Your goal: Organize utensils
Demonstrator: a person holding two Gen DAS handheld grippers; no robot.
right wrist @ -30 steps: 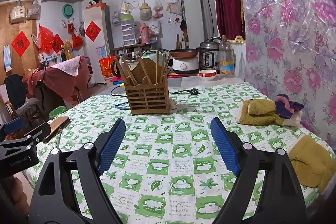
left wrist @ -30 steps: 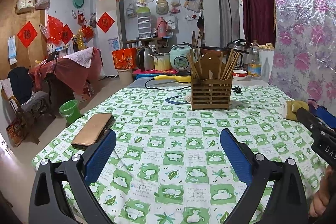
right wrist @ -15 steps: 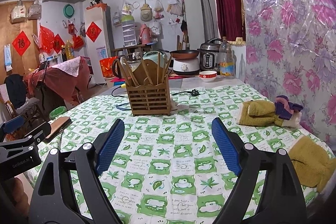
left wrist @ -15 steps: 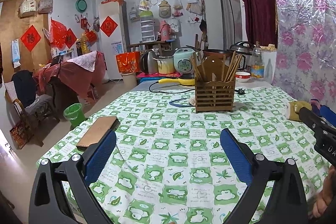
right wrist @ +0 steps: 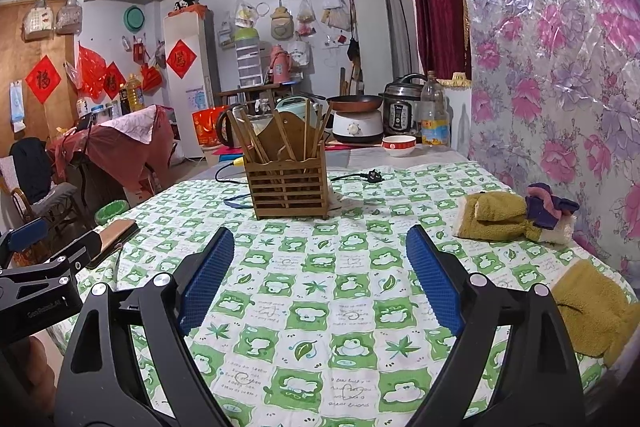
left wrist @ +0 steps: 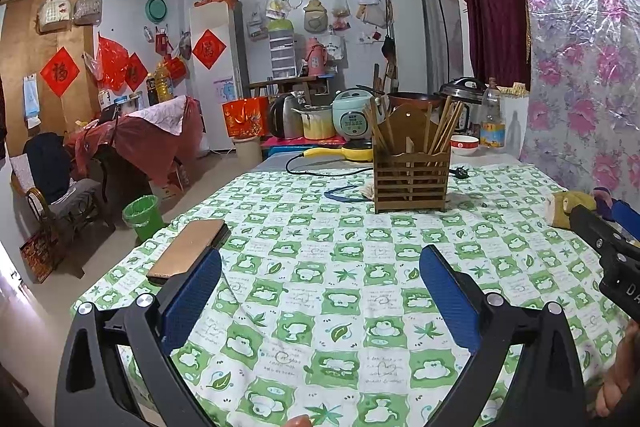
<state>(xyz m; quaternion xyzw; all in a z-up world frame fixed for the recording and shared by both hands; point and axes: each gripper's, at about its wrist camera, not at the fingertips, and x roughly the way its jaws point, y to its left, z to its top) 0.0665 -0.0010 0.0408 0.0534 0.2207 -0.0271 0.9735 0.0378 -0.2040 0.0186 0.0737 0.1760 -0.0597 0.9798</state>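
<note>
While left gripper gapes wide, empty: slatted brown wooden utensil holder well ahead, slightly right, upright on green-checked tablecloth, wooden chopsticks inside. Right view: right gripper spread wide, empty; holder ahead, slightly left.

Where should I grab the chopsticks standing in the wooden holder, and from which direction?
Take the chopsticks by their bare upper ends, coming from above. The slatted wooden holder walls in their lower halves, and they lean outward above its rim, so probably only the tops offer room for open fingers.
</note>
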